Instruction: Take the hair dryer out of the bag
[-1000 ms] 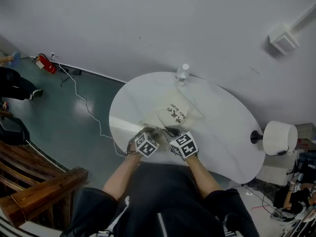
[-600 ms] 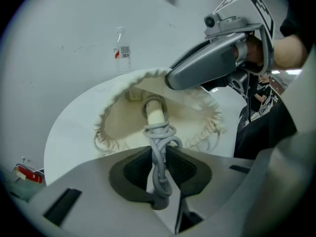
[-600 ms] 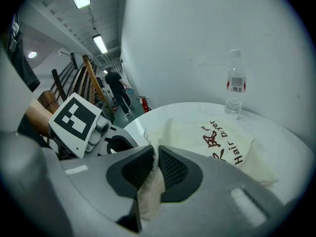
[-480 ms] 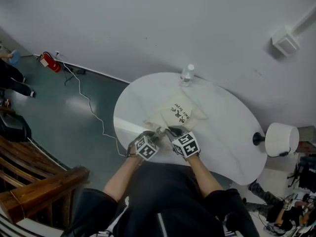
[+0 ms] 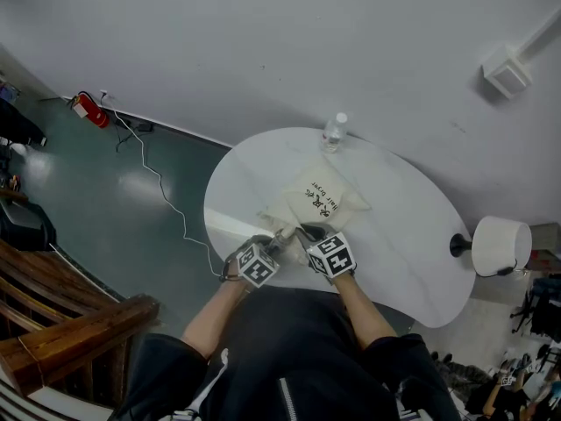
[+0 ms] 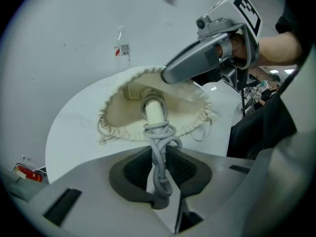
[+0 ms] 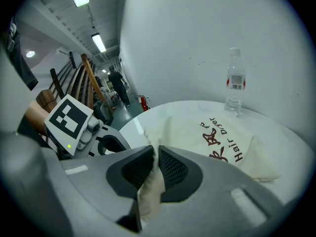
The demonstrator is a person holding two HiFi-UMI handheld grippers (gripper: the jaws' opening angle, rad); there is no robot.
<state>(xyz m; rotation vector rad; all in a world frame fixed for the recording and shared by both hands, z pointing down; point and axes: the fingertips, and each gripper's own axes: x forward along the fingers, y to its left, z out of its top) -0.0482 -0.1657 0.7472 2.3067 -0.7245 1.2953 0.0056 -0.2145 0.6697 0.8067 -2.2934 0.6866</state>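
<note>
In the head view, a cream bag (image 5: pixel 323 198) lies near the middle of a white oval table (image 5: pixel 412 253), with a clear bottle (image 5: pixel 333 132) at the table's twelve o'clock edge and a white lamp (image 5: pixel 500 246) off its four o'clock end. Both grippers meet at the bag's six o'clock end, the left gripper (image 5: pixel 282 235) coming in from seven o'clock and the right gripper (image 5: pixel 306 234) from five o'clock. A red fire extinguisher (image 5: pixel 85 109) lies on the floor at ten o'clock. In the left gripper view, the jaws are clamped on a coiled grey cord (image 6: pixel 158 132), which runs up toward twelve o'clock to the pale handle of the hair dryer (image 6: pixel 154 112). The handle pokes out of the gathered mouth of the bag, and the rest of the dryer is inside. The right gripper reaches in from two o'clock and holds the bag's rim. In the right gripper view, the jaws are pinched together on a fold of the bag's cream cloth, and the printed body of the bag lies toward three o'clock, in front of the bottle.
</note>
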